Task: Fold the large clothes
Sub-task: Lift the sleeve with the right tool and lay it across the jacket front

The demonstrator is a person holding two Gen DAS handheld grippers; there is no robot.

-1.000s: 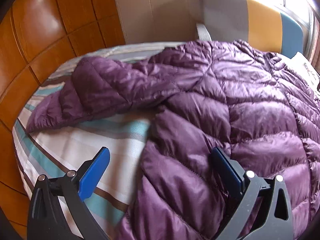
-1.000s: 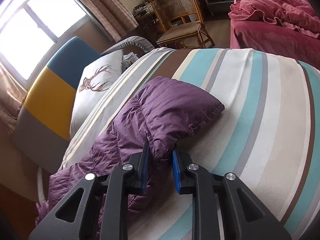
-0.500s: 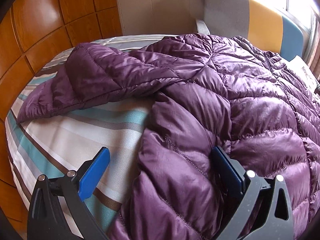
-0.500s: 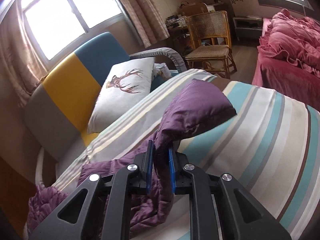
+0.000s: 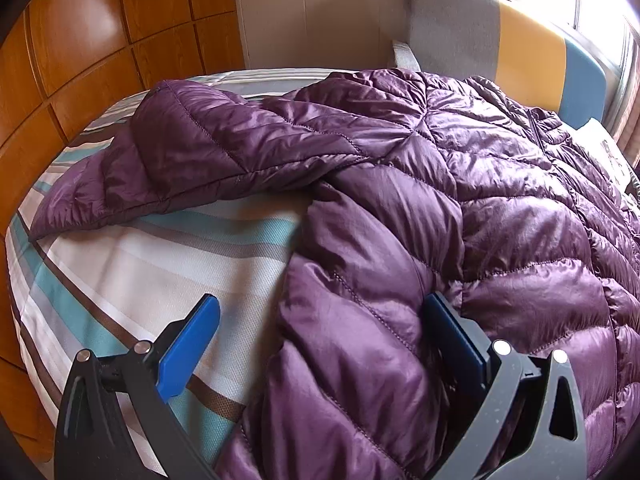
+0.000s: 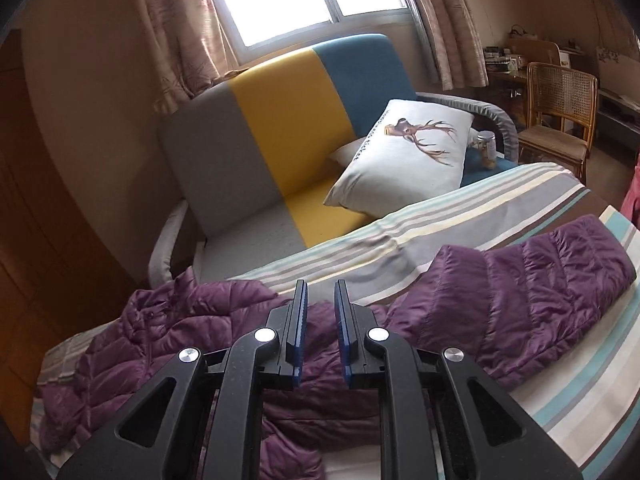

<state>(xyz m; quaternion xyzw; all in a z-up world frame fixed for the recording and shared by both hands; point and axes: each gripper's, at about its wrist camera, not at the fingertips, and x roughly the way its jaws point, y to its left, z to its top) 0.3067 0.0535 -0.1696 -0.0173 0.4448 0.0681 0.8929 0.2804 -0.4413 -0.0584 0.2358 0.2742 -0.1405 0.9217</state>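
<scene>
A purple quilted down jacket (image 5: 420, 208) lies spread on a striped bedsheet (image 5: 152, 264). One sleeve (image 5: 192, 160) stretches to the left. My left gripper (image 5: 320, 320) is wide open, low over the jacket's side edge, its right finger (image 5: 456, 332) pressing into the fabric. In the right wrist view the other sleeve (image 6: 520, 292) lies flat on the sheet to the right. My right gripper (image 6: 320, 308) hovers above the jacket (image 6: 180, 344), jaws a narrow gap apart, nothing between them.
A grey, yellow and blue sofa (image 6: 280, 120) stands beside the bed with a deer-print pillow (image 6: 404, 156) and a jar (image 6: 486, 148). A wooden wall (image 5: 80, 40) lies at the left. A cane chair (image 6: 560, 108) stands at the far right.
My right gripper has let go of the sleeve it held and lifted away; the sleeve now lies flat on the sheet. My left gripper stays open at the jacket's edge.
</scene>
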